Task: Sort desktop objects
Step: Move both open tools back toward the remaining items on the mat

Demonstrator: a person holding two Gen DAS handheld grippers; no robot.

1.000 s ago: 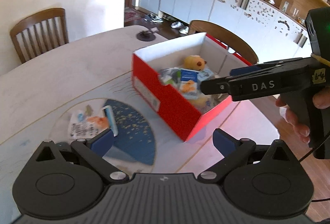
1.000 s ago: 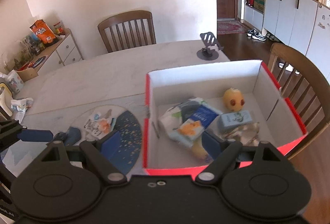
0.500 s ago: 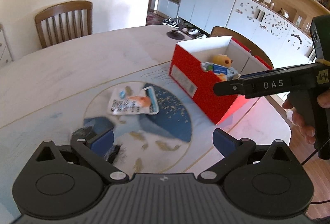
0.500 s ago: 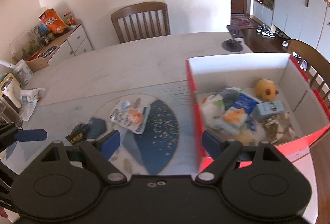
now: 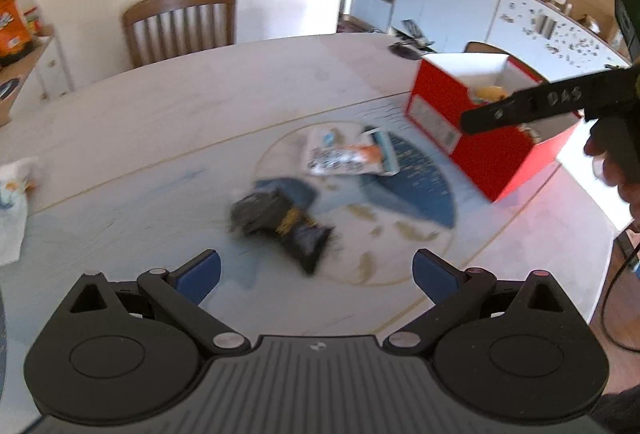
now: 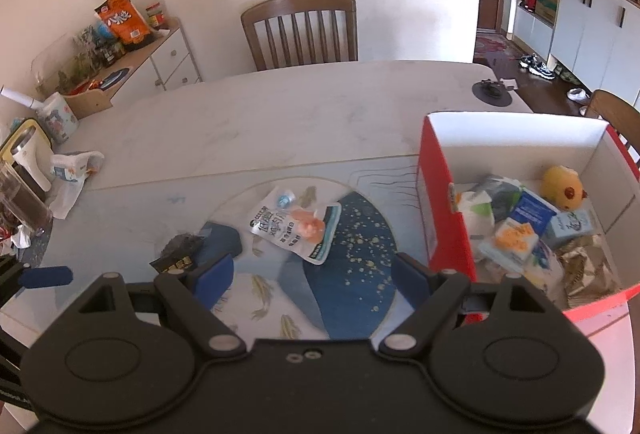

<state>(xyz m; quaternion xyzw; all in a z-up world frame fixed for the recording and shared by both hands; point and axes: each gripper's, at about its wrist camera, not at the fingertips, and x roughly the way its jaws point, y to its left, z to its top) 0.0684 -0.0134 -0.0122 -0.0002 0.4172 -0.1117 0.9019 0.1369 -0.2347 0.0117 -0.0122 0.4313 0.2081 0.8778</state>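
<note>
Evidently the left gripper [image 5: 316, 270] is hovering just short of the dark packet [image 5: 280, 224] lying on the round mat [image 5: 420, 194], its jaws spread wide and holding nothing, while the right gripper [image 6: 312, 272] is hanging over the mat with its jaws also apart and empty, the white pouch [image 6: 294, 226] lying ahead of it and the red box [image 6: 444, 210] sitting to its right. To do this well, the person is probably needing to straddle the packet squarely across its narrow middle and press low before closing, since crinkly wrapping is likely to be slipping out of a shallow pinch.

Bright daylight fills both fisheye views; the left wrist view is motion-blurred, straight lines bowing toward the edges.
</note>
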